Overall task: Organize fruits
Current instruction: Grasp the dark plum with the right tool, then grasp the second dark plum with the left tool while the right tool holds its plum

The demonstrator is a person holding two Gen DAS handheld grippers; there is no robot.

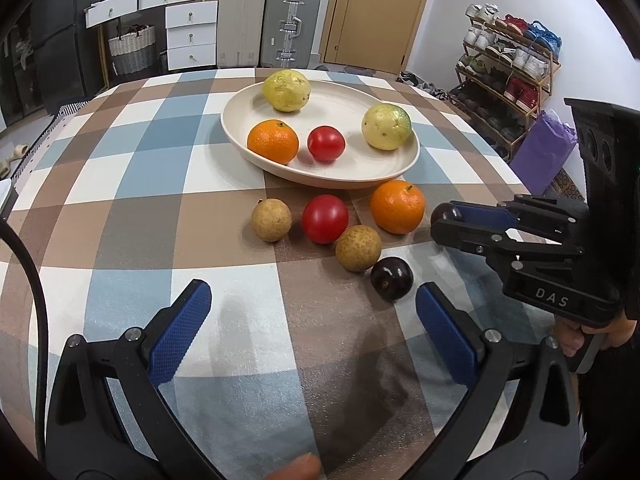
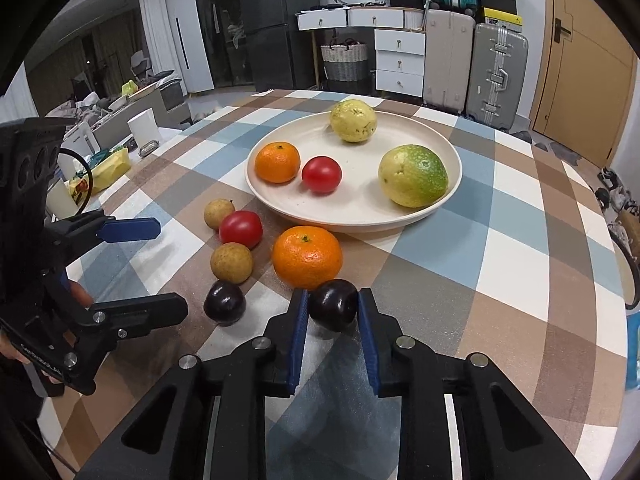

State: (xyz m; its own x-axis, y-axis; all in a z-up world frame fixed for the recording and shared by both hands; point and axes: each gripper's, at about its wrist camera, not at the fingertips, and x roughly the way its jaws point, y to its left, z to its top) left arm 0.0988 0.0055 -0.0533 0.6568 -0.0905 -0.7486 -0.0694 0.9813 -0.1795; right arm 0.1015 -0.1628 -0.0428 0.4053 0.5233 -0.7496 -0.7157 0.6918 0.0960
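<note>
Right gripper (image 2: 333,304) angles down toward the table, its blue pads (image 2: 300,332) pinching a dark plum (image 2: 334,308) that sits just in front of the loose orange (image 2: 307,256), low over the checked tablecloth (image 2: 520,240). Left gripper (image 1: 314,304) tilts down at a similar slant with its blue fingers (image 1: 180,332) spread wide over bare cloth and nothing between them; a fingertip (image 1: 298,468) of the person's hand shows at the bottom edge of the left wrist view. From that view the right gripper comes in from the right side, a hand (image 1: 592,336) wrapped around its handle.

Largest on the table is the cream plate (image 2: 360,216), holding two yellow-green guavas (image 2: 412,176) (image 2: 353,121), a small orange (image 2: 277,162) and a red tomato (image 2: 321,174), the last two nearly touching. On the cloth in front of the plate lie the loose orange, a second tomato (image 2: 241,229), two tan longan-like fruits (image 2: 232,262) (image 2: 218,213) and a second dark plum (image 2: 225,302), clustered close together; this free plum rests just beside the nearer tan fruit, between the two grippers
</note>
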